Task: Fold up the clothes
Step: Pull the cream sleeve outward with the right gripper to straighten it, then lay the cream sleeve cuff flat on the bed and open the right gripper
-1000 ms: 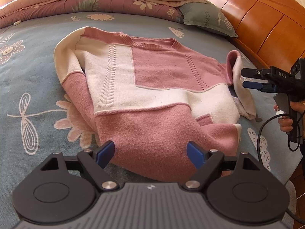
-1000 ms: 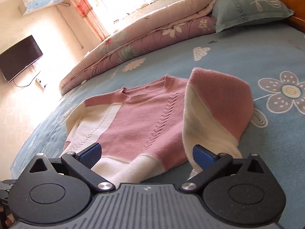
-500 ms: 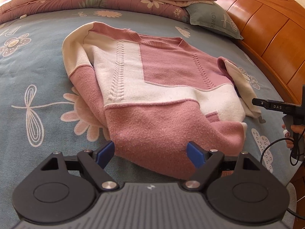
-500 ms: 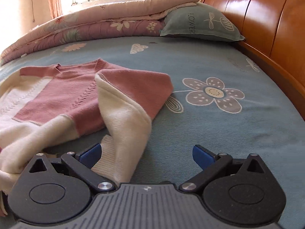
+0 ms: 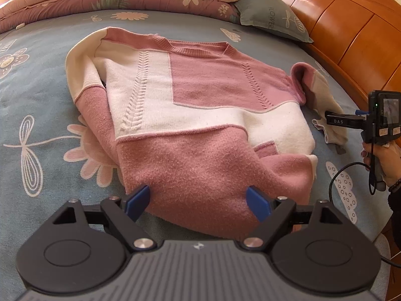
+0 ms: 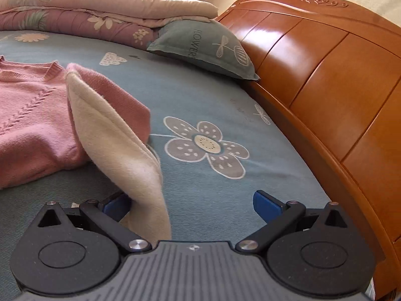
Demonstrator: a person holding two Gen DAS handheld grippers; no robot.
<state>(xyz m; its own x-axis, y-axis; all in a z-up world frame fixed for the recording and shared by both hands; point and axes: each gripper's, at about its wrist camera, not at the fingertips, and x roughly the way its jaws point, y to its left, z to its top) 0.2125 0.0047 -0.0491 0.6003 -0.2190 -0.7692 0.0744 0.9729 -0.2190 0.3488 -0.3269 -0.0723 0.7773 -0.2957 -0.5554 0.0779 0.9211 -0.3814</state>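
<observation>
We see the pink-and-cream sweater [image 5: 200,115] lying flat on the bed [image 5: 37,95], neckline toward the pillow [image 5: 270,17]. Our left tool [image 5: 198,202] hovers over the sweater's hem, fingers spread wide, gripping nothing. Our right tool [image 6: 191,204] is spread too, at the sweater's far sleeve [image 6: 115,138]; the cream cuff drapes between its fingers, unpinched, near the headboard [image 6: 325,80].
</observation>
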